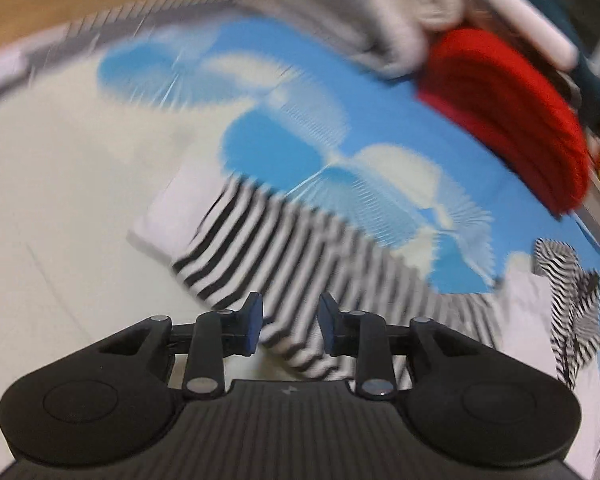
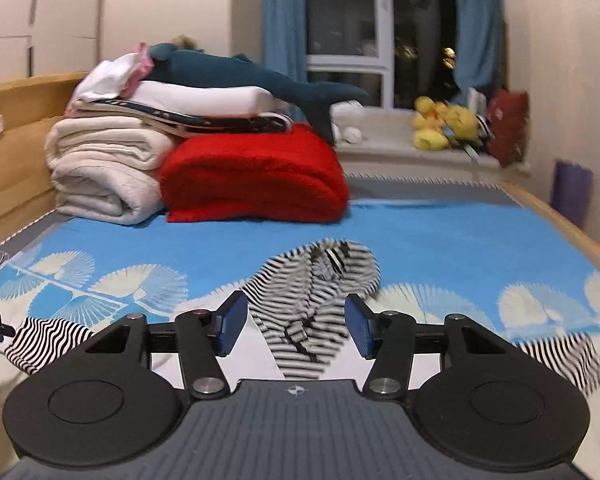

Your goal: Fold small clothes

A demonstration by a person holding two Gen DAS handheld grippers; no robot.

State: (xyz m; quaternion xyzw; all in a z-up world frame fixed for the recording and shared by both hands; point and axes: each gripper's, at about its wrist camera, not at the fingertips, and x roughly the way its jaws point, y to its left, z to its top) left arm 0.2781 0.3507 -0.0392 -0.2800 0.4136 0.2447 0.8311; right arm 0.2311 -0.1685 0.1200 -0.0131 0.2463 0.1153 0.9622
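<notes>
The striped top (image 2: 312, 312) lies spread on the bed sheet (image 2: 440, 240), close in front of both tools. The left gripper (image 1: 290, 322) is open a little way, its two fingers on either side of a striped sleeve (image 1: 284, 272), and it holds nothing. The right gripper (image 2: 296, 326) is open wider over the middle of the top, near the hood, and it holds nothing too. Things could go wrong from here. The cloth is thin and floppy, so a pinch might catch only one layer, or grab the sheet under it, and then the fold would come out crooked. The left view is blurry, so I think that hand is moving fast and could miss the sleeve. The top looks soft and wrinkly, with thin black and white stripes. Behind it sit a fluffy red blanket (image 2: 256, 176) and thick, rolled cream blankets (image 2: 104, 168).
</notes>
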